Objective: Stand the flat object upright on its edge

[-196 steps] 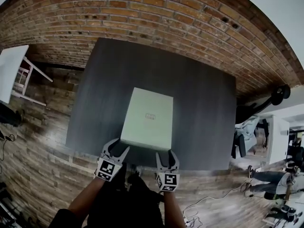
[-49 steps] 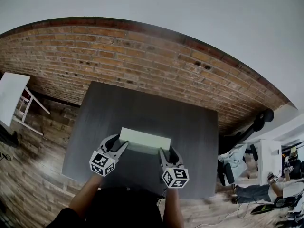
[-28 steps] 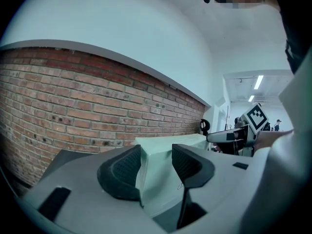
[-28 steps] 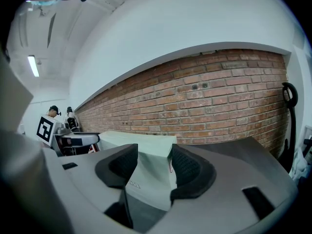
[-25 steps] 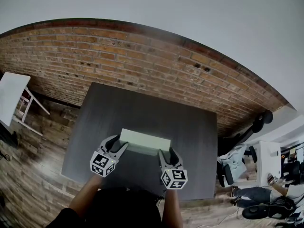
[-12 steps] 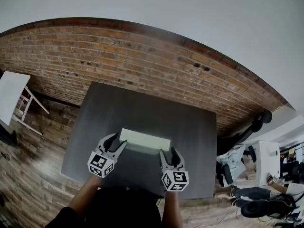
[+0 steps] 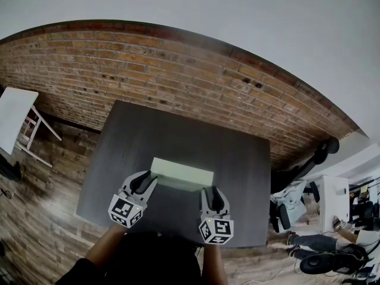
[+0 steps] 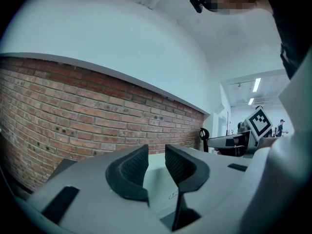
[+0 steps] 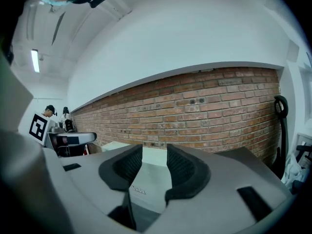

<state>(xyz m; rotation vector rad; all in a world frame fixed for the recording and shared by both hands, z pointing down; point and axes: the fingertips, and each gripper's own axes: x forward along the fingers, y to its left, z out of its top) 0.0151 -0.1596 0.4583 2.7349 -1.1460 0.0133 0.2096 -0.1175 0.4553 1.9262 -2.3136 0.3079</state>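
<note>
Listing from left to right, head view as reference.

1. White side table (image 7: pixel 12 114): at 9 o'clock of the tabletop, well apart from it, on a wooden floor (image 7: pixel 41 218).
2. Tabletop (image 7: pixel 178 135): dark grey and rectangular. Its 12 o'clock edge lies toward a brick wall (image 7: pixel 178 70).
3. Left gripper (image 7: pixel 145 180): at 8 o'clock of the flat box, with its marker cube (image 7: pixel 124 211) toward the person. The tips are just beside the box's lower left corner. In the left gripper view this gripper (image 8: pixel 156 152) points level, and its ribbed fingers (image 8: pixel 131 172) stand released with a narrow gap, having just been closing. Nothing is pinched. The box face (image 8: pixel 157 184) shows through the gap, beyond the pads.
4. Flat box (image 7: pixel 181 174): pale, standing upright on its long edge in the 6 o'clock half of the tabletop. Its thin top edge faces up and its broad face is turned toward the person.
5. Right gripper (image 7: pixel 211 192): at 5 o'clock of the box, just beside its lower right corner, tilted slightly downward. In the right gripper view this gripper (image 9: pixel 154 152) has its fingers (image 9: pixel 183 172) released after closing partway. They grasp nothing, and the box face (image 9: pixel 151 177) with its small printed mark lies beyond them.
6. Black object (image 7: pixel 323 150): at 3 o'clock, off the tabletop, too small to identify.
</note>
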